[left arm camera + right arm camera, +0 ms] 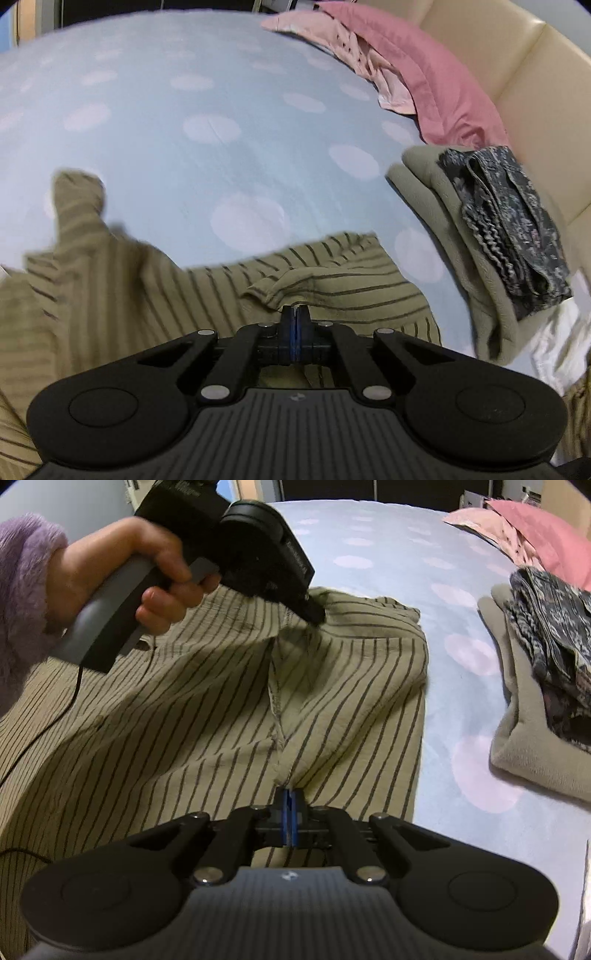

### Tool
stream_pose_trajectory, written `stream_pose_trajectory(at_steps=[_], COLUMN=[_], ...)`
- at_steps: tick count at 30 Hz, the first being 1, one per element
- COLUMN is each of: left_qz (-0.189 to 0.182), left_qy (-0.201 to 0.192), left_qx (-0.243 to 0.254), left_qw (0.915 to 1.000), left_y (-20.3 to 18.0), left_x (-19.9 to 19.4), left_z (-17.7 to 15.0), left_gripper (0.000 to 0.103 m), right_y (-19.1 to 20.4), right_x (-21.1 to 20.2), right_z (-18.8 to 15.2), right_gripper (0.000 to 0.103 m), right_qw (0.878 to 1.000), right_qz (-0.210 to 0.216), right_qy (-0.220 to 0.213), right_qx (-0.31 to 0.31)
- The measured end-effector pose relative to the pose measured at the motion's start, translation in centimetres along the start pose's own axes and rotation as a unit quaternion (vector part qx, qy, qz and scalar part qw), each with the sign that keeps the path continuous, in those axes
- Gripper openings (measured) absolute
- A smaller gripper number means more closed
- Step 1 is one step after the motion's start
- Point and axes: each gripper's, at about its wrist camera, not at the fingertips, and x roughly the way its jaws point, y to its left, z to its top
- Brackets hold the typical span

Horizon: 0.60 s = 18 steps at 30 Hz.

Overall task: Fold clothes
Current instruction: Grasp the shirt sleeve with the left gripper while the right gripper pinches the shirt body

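A tan garment with dark stripes [351, 291] [184, 709] lies crumpled on a light blue bedsheet with pale dots [184, 110]. My left gripper [294, 314] is shut, with a fold of the striped cloth at its tips. In the right wrist view the left gripper [316, 616] pinches the cloth near its far edge and lifts it into a small tent. My right gripper [289, 795] is shut on the near end of the same seam ridge, which runs taut between the two grippers. A hand [110, 565] in a fuzzy lilac sleeve holds the left gripper.
To the right lies a folded grey-green cloth [424, 184] [524, 738] with a dark patterned garment [517, 221] [554, 646] on top. Pink clothes [424, 74] [535, 528] lie at the far right by a cream padded wall [535, 92]. A black cable [55, 716] crosses the striped cloth.
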Motion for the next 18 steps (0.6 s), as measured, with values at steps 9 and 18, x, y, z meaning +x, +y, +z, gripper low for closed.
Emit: stream_pose_trajectory(at_steps=[9,18], left_qz=[0.043,0.052], left_qy=[0.020,-0.006], left_qx=[0.026,0.076], left_qw=[0.9985,0.9957], left_y=[0.2,-1.0], left_x=[0.3,-7.3], left_z=[-0.9,-4.1], left_gripper=[0.008,0.015], right_y=[0.3,1.8], right_x=[0.8,-2.3], right_z=[-0.2,0.0], right_gripper=[0.007,0.034], right_qw=[1.000,1.000], right_qz=[-0.006,-0.001], right_qy=[0.028,0.014], right_qx=[-0.012,-0.009])
